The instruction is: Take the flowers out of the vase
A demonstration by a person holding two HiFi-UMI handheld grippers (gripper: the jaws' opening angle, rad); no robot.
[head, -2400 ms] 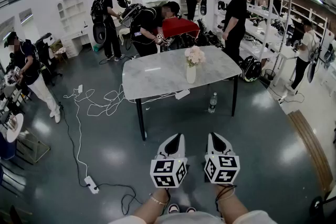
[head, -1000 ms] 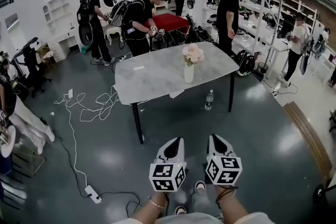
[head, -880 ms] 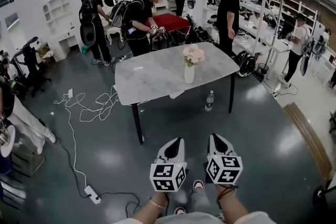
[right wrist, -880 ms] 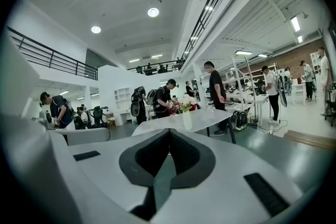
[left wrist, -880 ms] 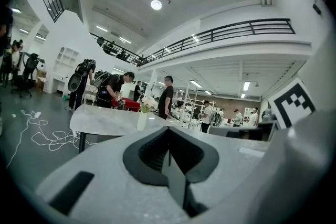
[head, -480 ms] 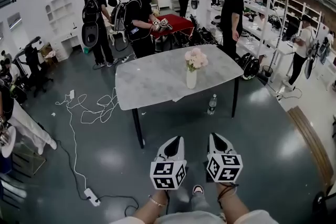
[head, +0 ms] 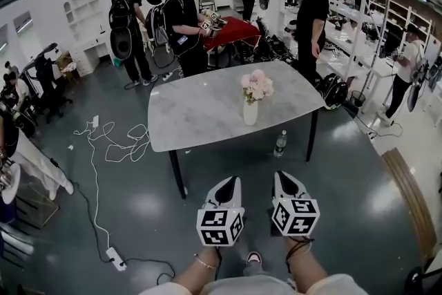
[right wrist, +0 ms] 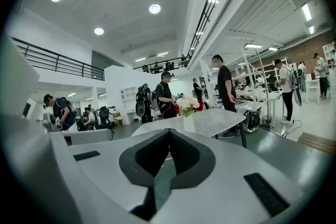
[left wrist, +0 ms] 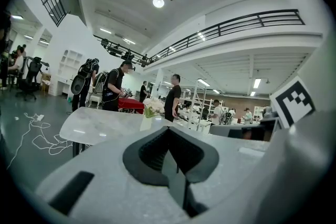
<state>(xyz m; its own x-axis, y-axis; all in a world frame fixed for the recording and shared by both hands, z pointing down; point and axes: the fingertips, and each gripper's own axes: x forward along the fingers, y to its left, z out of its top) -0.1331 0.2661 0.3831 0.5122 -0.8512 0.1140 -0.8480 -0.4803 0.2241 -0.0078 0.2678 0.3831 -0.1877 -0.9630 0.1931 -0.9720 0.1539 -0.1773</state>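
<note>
1. Forearms point(head: 202, 271): two, at the bottom edge of the head view, each carrying one claw. A shoe point(head: 253, 258) shows between them on the floor point(head: 359, 217).
2. Left claw point(head: 231, 181): jaws fully together, nothing between them. White body, marker cube at the rear. Points roughly level toward the desk, over bare floor, well short of it.
3. Right claw point(head: 279, 176): jaws fully together, nothing held. Same build. Just beside the left claw and parallel to it.
4. Power strip point(head: 115, 259): white, on the floor to the left. Loose white cable point(head: 97, 148) trails from it in loops toward the desk.
5. Desk point(head: 200, 110): pale marbled top, black legs, straight ahead of both claws.
6. Bottle point(head: 280, 144): clear, upright on the floor under the desk's right side, near a leg.
7. Vase point(head: 250, 112): white, upright, right of the desk's middle.
8. Flowers point(head: 256, 86): pale pink bunch with some green, standing in the vase. Not touched by either claw.
9. Person with backpack point(head: 185, 17): in black, behind the desk, left of a red table point(head: 231, 30).
10. Person point(head: 314, 10): in black, standing at the desk's far right corner.
11. Shelving point(head: 366, 17): white racks along the right wall, more people among them.
</note>
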